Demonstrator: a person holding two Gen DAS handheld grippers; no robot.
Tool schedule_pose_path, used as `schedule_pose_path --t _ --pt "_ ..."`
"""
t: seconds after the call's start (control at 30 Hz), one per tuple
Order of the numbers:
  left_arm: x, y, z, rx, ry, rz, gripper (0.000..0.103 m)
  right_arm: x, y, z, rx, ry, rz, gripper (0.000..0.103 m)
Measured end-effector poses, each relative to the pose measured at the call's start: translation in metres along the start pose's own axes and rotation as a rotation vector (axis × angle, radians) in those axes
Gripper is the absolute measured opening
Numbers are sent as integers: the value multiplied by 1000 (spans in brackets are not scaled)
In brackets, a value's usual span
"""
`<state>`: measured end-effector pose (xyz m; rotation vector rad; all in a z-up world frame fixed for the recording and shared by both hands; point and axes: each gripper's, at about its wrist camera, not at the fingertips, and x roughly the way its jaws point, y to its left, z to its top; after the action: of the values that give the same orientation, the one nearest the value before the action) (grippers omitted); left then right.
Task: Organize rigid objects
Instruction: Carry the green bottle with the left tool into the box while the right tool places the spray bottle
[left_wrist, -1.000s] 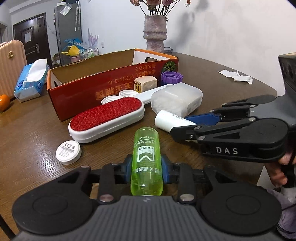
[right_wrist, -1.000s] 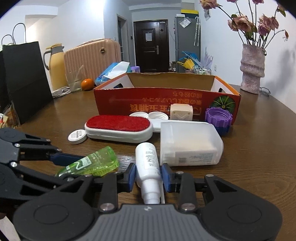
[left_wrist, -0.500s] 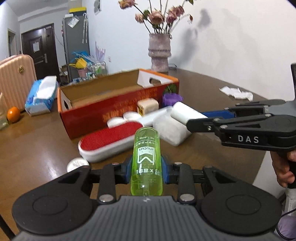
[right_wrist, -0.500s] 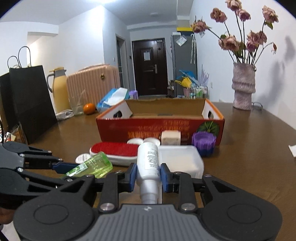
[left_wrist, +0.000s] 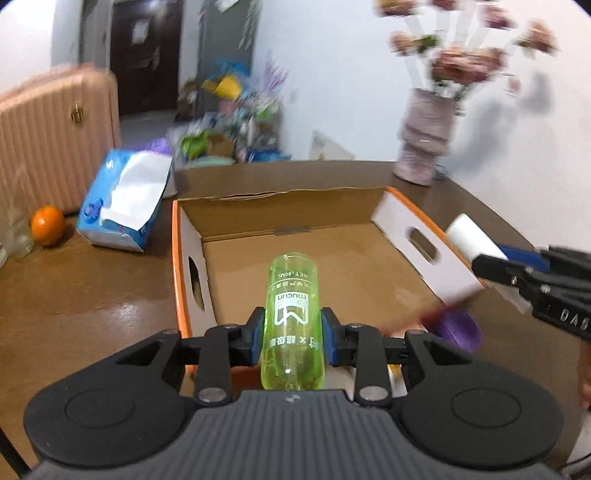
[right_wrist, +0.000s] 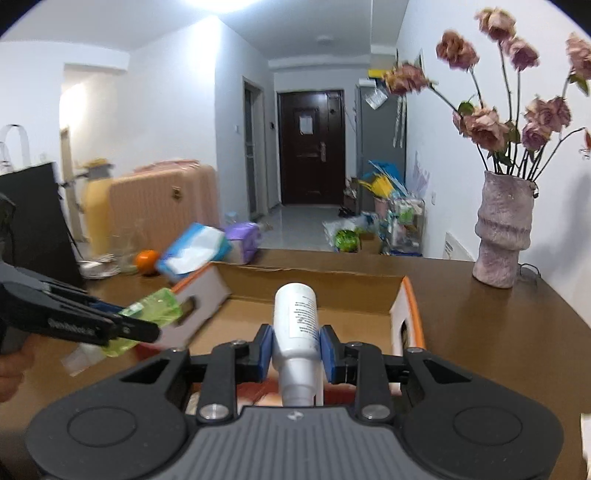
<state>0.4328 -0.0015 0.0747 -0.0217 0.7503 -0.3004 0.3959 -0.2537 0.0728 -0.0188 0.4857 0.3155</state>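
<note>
My left gripper (left_wrist: 292, 334) is shut on a clear green bottle (left_wrist: 292, 314) and holds it above the near edge of the open cardboard box (left_wrist: 317, 266). My right gripper (right_wrist: 296, 349) is shut on a white bottle (right_wrist: 296, 325) and holds it over the same box (right_wrist: 332, 315), near its right end. The right gripper and the white bottle (left_wrist: 471, 236) show at the right of the left wrist view. The left gripper and the green bottle (right_wrist: 155, 310) show at the left of the right wrist view. The box floor in view is bare.
A blue tissue pack (left_wrist: 125, 199) and an orange (left_wrist: 47, 229) lie left of the box. A vase of flowers (right_wrist: 504, 236) stands at the back right. A purple cap (left_wrist: 456, 328) lies in front of the box, partly hidden. A pink suitcase (right_wrist: 162, 206) stands beyond the table.
Both grippers have risen from the table with their bottles and moved forward over the box. The objects lying in front of the box have dropped below and behind the grippers.
</note>
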Motion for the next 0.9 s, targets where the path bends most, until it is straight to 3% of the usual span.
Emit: schedule_pose_path --t 0.23,0.4,0.47,0.5,0.53,0.7,0.9 --pt "90 27 56 -45 109 105 31 119 -45 39 28 180 -54 27" --pt "135 47 63 -96 143 177 33 179 -55 45 -38 253 -149 27" --pt "139 45 62 -52 89 221 46 195 -55 45 -77 268 -173 40" --pt "140 44 64 -42 91 213 52 202 -54 44 -93 281 -185 62" --pt "140 45 64 -47 91 192 65 205 -53 43 -100 275 -184 76" --pt "138 44 62 -25 91 165 69 208 -48 38 -131 272 -175 79" --pt "140 40 65 -21 98 157 74 205 -56 39 -81 262 -152 80"
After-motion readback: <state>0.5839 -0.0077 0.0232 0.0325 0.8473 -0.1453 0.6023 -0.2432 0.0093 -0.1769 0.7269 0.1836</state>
